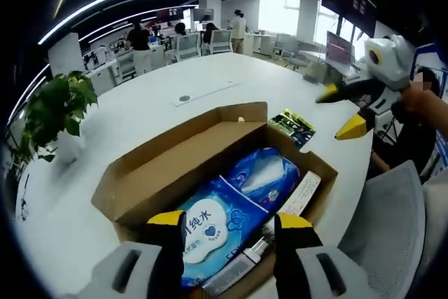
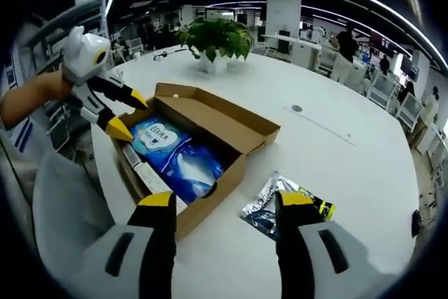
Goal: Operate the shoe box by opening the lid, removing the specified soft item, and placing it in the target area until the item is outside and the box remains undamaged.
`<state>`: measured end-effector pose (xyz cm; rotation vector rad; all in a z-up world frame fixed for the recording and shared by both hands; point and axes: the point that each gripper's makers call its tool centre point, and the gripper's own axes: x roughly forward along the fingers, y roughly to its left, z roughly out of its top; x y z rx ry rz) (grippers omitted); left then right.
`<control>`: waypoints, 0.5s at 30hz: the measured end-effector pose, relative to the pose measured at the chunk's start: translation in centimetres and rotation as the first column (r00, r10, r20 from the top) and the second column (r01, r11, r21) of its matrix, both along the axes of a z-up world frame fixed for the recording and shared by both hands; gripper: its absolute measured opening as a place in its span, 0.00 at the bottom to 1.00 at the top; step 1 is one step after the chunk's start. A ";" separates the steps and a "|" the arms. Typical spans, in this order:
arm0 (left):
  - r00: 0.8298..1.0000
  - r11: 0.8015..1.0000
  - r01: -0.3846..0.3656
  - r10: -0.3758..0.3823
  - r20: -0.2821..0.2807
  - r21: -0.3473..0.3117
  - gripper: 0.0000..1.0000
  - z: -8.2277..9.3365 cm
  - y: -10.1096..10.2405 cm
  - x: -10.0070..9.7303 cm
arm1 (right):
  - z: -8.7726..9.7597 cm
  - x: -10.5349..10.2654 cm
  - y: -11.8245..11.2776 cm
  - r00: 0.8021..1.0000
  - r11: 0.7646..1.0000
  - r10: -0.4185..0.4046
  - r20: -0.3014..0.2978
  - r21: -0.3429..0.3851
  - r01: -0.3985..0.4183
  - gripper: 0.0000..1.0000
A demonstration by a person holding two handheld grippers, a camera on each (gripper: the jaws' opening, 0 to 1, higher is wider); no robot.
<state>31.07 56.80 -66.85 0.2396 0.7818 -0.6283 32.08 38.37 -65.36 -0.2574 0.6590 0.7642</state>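
Cardboard shoe box (image 1: 161, 173), lid folded back, on white table (image 1: 168, 110) — contents: blue wipes pack (image 1: 234, 211), lying flat inside, long axis running along the box's length. Left gripper (image 1: 229, 232): jaws spread, empty, poised directly over the pack's near end — judged the nearer tool. Right gripper (image 2: 224, 208): jaws spread, empty, outside the box beside its long wall, above a dark foil packet (image 2: 280, 204) on the table. Pack not yet lifted.
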 end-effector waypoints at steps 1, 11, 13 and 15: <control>1.000 1.000 -0.010 0.010 0.002 -0.001 0.51 0.1 0.4 0.0 | -0.1 0.0 0.4 1.000 1.000 0.007 -0.002 0.004 -0.007 0.51; 0.994 0.995 -0.100 0.101 0.031 -0.025 0.48 0.7 3.6 -0.4 | -0.8 0.7 4.1 0.998 0.997 0.058 -0.037 0.048 -0.056 0.43; 0.993 0.993 -0.118 0.119 0.029 -0.030 0.48 0.7 4.2 -0.6 | -1.2 0.7 4.7 0.996 0.996 0.077 -0.044 0.037 -0.075 0.42; 0.991 0.991 -0.129 0.130 0.029 -0.031 0.47 0.6 4.7 -0.8 | -1.6 0.7 5.4 0.994 0.995 0.090 -0.057 0.038 -0.088 0.42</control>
